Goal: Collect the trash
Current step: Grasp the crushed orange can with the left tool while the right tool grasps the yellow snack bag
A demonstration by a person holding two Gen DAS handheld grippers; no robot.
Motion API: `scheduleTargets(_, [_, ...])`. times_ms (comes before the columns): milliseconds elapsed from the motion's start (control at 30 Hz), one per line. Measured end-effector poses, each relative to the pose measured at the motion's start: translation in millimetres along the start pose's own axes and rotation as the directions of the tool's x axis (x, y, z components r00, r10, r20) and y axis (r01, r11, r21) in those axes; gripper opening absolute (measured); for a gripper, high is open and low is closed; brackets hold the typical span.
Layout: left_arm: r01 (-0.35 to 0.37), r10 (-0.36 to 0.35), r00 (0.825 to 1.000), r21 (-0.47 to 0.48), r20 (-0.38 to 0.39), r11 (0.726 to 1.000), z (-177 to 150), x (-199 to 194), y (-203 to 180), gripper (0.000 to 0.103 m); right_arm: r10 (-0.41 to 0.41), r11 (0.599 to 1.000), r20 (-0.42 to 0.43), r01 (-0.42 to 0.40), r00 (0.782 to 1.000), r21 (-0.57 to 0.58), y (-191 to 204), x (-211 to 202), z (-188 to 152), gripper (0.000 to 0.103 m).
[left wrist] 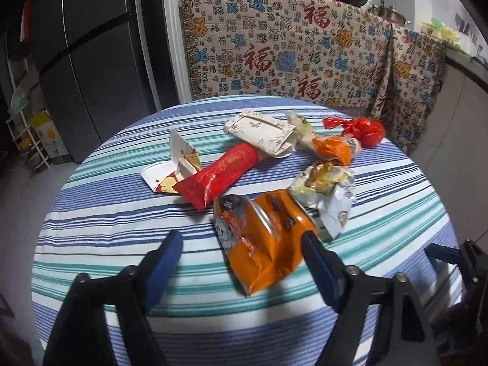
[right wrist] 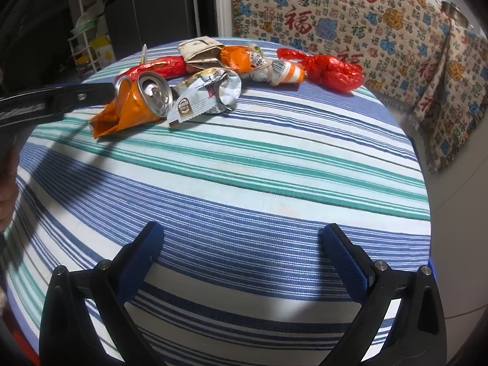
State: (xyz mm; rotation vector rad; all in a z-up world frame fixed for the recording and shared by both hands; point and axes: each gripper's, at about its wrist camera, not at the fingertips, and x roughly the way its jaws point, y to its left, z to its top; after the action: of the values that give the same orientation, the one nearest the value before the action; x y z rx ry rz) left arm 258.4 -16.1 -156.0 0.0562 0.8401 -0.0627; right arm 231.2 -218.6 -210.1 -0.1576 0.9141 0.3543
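We log the left gripper (left wrist: pixel 241 244) with its jaws spread wide and nothing between the pads, poised low over the striped tablecloth (left wrist: pixel 91 213) with the crushed orange can (left wrist: pixel 259 244) lying in the gap, nearer the right-hand finger. The right gripper (right wrist: pixel 241 238) is likewise spread and empty, hovering over bare cloth at the near side of the round table, well apart from the litter. The trash sits in a loose cluster toward the far half of the table: behind the can a crumpled silver wrapper (left wrist: pixel 329 207), then a red packet (left wrist: pixel 222 174), a torn white carton piece (left wrist: pixel 174 167), a folded patterned paper box (left wrist: pixel 265 134), an orange pouch (left wrist: pixel 332 149) and a knotted red plastic bag (left wrist: pixel 363 129) at the far right. We judge the step in hand to be the first pickup, the can by the left gripper. In the right wrist view the can's open top (right wrist: pixel 152 91) faces the silver wrapper and touches it, so we would centre the jaws across the flattened orange body, not the rim, and close only once both pads bracket it. The metal is creased and probably slick; a grip near the flat tail end may fold or slip. We would lift straight up so the wrapper is not dragged. No bin or bag for collection shows in either view.
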Motion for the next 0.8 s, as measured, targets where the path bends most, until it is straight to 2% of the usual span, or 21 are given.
scheduleTargets(67, [-0.005, 0.004, 1.0, -0.02, -0.013, 1.0, 1, 7, 4, 0.077, 0.0, 1.0, 0.0, 0.0, 1.0, 0.0, 0, 0, 0, 0.103])
scheduleTargets(200, [0.01, -0.012, 0.999, -0.053, -0.038, 0.999, 0, 16, 7, 0.064, 0.0, 1.0, 0.0, 0.0, 1.0, 0.0, 0, 0, 0, 0.103])
scheduleTargets(267, [0.022, -0.025, 0.998, -0.048, -0.054, 0.999, -1, 22, 5, 0.05, 0.001, 1.0, 0.001, -0.001, 1.0, -0.001, 0, 0, 0, 0.103])
scheduleTargets(300, [0.033, -0.035, 0.998, -0.044, -0.056, 0.999, -2, 22, 5, 0.033, 0.001, 1.0, 0.001, -0.001, 1.0, -0.001, 0, 1, 0, 0.103])
scheduleTargets(333, [0.033, -0.035, 0.998, -0.035, -0.054, 0.999, -3, 22, 3, 0.024, 0.002, 1.0, 0.001, -0.002, 1.0, -0.001, 0, 1, 1, 0.103])
scheduleTargets(367, [0.022, -0.023, 0.999, -0.019, -0.046, 1.0, -4, 19, 2, 0.021, 0.001, 1.0, 0.001, -0.001, 1.0, -0.001, 0, 1, 0, 0.103])
scheduleTargets(400, [0.006, -0.006, 0.999, 0.001, -0.034, 1.0, -4, 16, 0, 0.019, 0.002, 1.0, 0.001, -0.002, 1.0, -0.001, 0, 1, 0, 0.103])
scheduleTargets(533, [0.026, -0.026, 0.999, -0.007, -0.024, 1.0, -7, 3, 5, 0.015, 0.003, 1.0, 0.001, -0.003, 1.0, -0.002, 0, 1, 1, 0.103])
scheduleTargets(800, [0.055, -0.057, 0.998, -0.055, -0.035, 0.997, -39, -30, 25, 0.015, 0.004, 1.0, -0.006, -0.004, 1.0, -0.002, 1, 2, 2, 0.102])
